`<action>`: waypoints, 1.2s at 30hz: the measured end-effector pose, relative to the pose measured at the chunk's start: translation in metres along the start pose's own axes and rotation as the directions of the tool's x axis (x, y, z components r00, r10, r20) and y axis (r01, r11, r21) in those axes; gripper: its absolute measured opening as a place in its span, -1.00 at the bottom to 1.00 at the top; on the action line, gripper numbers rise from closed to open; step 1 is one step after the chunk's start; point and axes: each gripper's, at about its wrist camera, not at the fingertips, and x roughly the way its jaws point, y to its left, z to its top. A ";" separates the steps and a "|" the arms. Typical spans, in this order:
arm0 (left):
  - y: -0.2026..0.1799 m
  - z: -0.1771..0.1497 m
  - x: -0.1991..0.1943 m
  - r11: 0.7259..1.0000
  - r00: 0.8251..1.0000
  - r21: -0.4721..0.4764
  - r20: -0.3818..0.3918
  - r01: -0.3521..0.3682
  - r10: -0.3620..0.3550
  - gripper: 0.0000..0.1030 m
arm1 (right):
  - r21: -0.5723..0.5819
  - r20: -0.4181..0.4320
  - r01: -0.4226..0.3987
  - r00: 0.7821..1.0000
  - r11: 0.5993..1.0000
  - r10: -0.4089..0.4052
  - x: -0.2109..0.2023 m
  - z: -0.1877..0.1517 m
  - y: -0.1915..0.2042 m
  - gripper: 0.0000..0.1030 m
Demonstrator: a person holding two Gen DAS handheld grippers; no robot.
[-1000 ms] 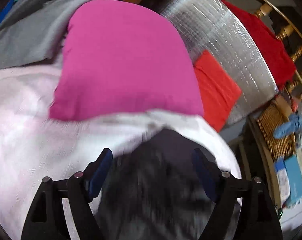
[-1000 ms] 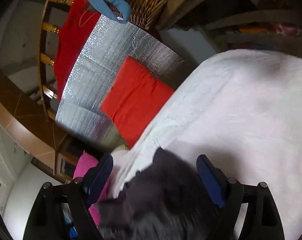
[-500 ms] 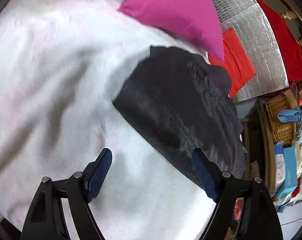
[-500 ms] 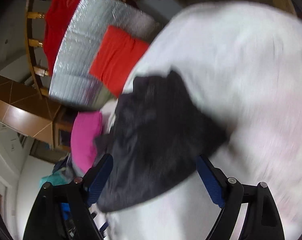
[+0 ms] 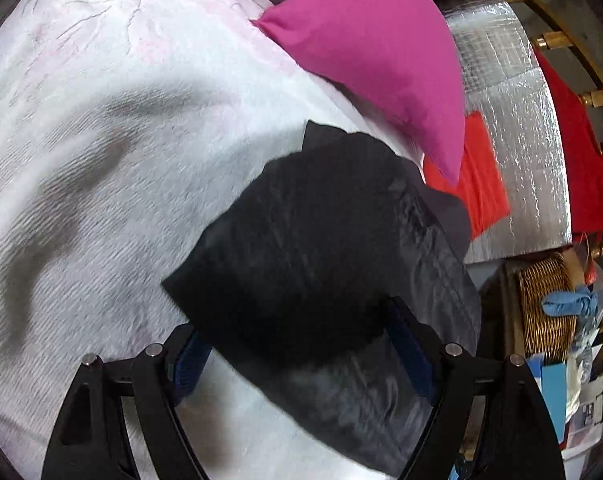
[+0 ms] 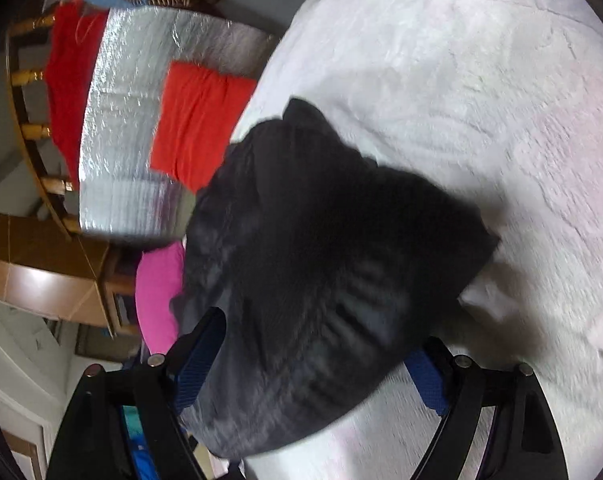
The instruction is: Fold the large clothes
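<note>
A folded black garment (image 5: 325, 248) lies on the white bed cover (image 5: 101, 152). In the left wrist view its near end reaches between the fingers of my open left gripper (image 5: 301, 360). In the right wrist view the same black garment (image 6: 321, 280) fills the middle and bulges between the fingers of my open right gripper (image 6: 313, 360). Neither gripper's pads are closed on the cloth. The near edge of the garment is hidden by motion blur in both views.
A magenta pillow (image 5: 381, 52) lies past the garment. A folded red cloth (image 5: 481, 184) rests on a silver foil mat (image 5: 513, 120). A wooden bed rail (image 5: 561, 40), a darker red garment (image 5: 581, 152) and a wicker basket (image 5: 545, 304) stand to the right.
Both grippers pulled back from the pillow end, then moved in toward the black garment. It now lies between the fingers of each. The jaws stayed open.
</note>
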 end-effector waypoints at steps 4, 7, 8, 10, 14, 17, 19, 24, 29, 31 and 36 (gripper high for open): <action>-0.003 0.008 0.008 1.000 0.999 0.001 0.046 0.004 -0.004 0.46 | -0.007 0.035 0.041 0.999 0.999 -0.041 0.007 0.007 0.001 0.17; -0.005 0.013 0.017 0.999 0.997 0.020 0.069 -0.026 0.025 0.02 | -0.009 0.033 0.044 0.999 0.999 -0.043 0.006 0.009 -0.002 -0.15; -0.007 0.014 0.014 1.000 0.997 0.025 0.076 -0.017 0.015 -0.05 | -0.048 0.043 0.056 0.998 0.997 -0.054 0.002 0.009 0.004 -0.26; -0.010 0.012 0.008 0.999 0.996 0.050 0.084 -0.018 0.013 -0.22 | -0.144 0.077 0.087 0.994 0.986 -0.076 -0.006 0.004 0.022 -0.36; -0.017 0.004 -0.016 0.993 0.992 0.113 0.125 -0.026 0.012 -0.33 | -0.216 0.110 0.055 0.993 0.975 -0.032 -0.030 -0.006 0.039 -0.42; -0.014 -0.009 -0.041 0.988 0.993 0.151 0.118 -0.023 0.006 -0.34 | -0.229 0.108 0.047 0.994 0.972 -0.023 -0.054 -0.017 0.035 -0.42; -0.007 -0.022 -0.055 0.983 0.995 0.179 0.096 -0.038 0.021 -0.34 | -0.235 0.092 0.058 0.995 0.970 -0.038 -0.065 -0.022 0.032 -0.42; 0.019 -0.036 -0.057 0.973 0.990 0.190 -0.023 -0.130 0.137 -0.01 | -0.185 -0.071 0.163 0.981 0.969 -0.179 -0.061 -0.021 -0.002 -0.23; 0.040 -0.028 -0.097 0.972 0.987 0.189 -0.057 -0.137 0.151 0.38 | -0.204 -0.102 0.158 0.978 0.966 -0.181 -0.103 -0.018 -0.015 0.17; 0.042 -0.028 -0.115 0.963 0.982 0.200 -0.016 -0.179 0.186 0.40 | -0.259 -0.037 0.207 0.974 0.944 -0.224 -0.120 -0.016 -0.007 0.17; 0.002 -0.007 -0.116 0.881 0.935 0.318 0.165 -0.351 0.313 0.56 | -0.361 0.165 0.300 0.953 0.883 -0.256 -0.130 0.005 0.031 0.29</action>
